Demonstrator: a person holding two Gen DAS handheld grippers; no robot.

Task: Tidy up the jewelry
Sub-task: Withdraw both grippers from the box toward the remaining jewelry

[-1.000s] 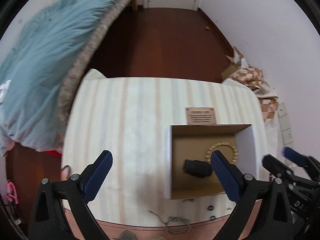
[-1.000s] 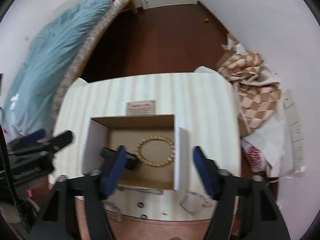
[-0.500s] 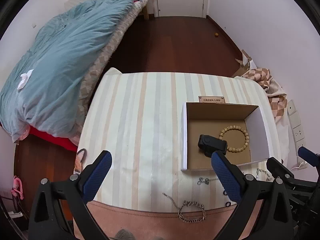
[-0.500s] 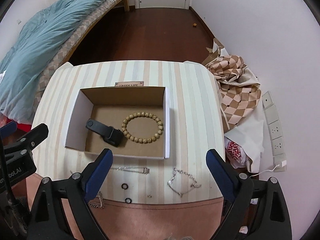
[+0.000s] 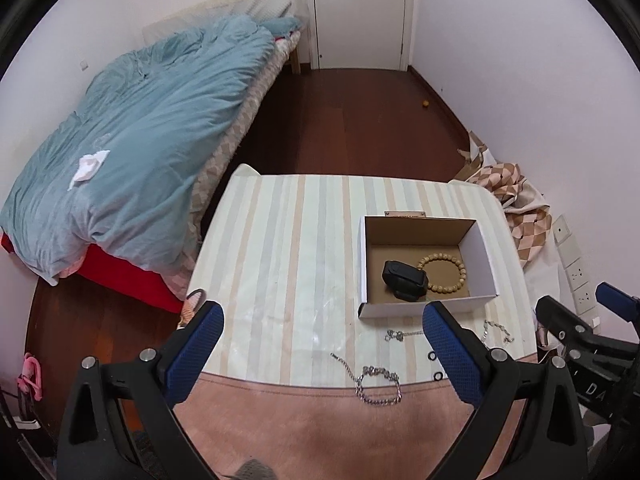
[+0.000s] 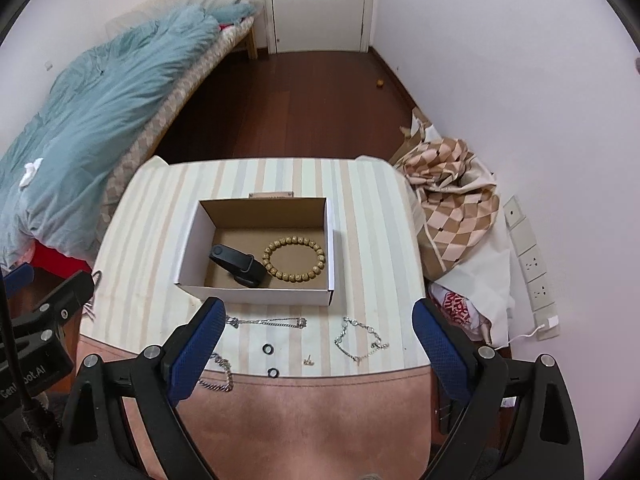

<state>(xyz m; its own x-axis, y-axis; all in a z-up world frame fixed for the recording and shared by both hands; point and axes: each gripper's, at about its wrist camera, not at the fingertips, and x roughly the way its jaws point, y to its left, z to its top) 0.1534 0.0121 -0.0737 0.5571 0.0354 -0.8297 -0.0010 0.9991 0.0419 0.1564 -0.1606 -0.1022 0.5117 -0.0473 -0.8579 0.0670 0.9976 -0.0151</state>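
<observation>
Striped table (image 6: 372, 220): box (image 6: 192, 236) holds bead bracelet (image 6: 295, 260) (chains outside); both grippers spread, empty.

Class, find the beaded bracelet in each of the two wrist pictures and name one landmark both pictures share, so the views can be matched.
Left wrist view: the beaded bracelet lies in the cardboard box, right of centre, beside the black band.
Right wrist view: the beaded bracelet lies in the same box, near the centre, right of the black band.
Shared landmark: the white door in the far wall.
</observation>
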